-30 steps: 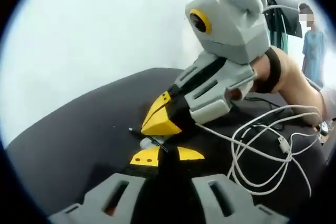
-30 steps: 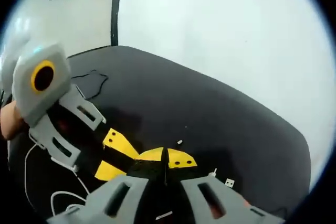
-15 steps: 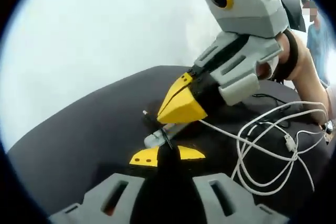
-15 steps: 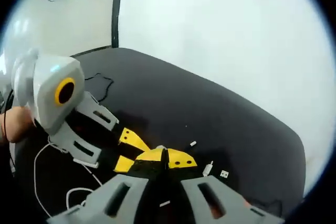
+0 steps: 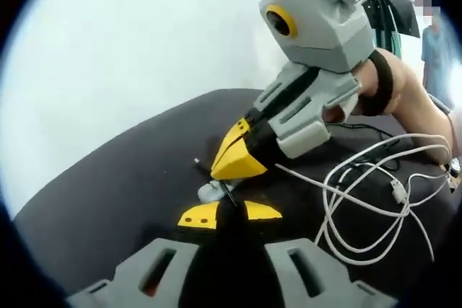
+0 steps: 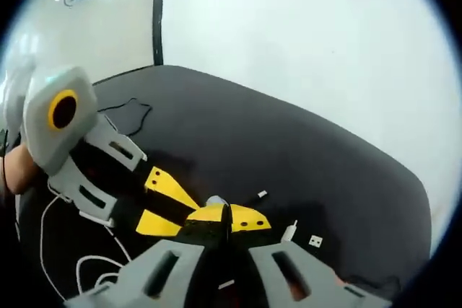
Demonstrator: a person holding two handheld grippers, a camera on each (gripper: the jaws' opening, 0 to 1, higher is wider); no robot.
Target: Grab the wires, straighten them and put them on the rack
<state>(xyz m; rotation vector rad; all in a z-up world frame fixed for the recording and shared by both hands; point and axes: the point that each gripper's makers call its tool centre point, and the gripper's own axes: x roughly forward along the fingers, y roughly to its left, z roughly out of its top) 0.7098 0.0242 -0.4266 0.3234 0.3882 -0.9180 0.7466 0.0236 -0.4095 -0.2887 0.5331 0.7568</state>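
Here, left gripper closed at lower centre on a white plug, right gripper closed just above it, white wires looped right on the dark worktop.

White wires sprawl in loose, tangled loops across the dark tabletop, well short of straight. One strand runs taut from the loops up to the yellow tips of the right claw, and a white plug sits right there, just beyond the left claw. Over in the right gripper view, small white connector ends lie flat and scattered, with more white cable curling nearby.
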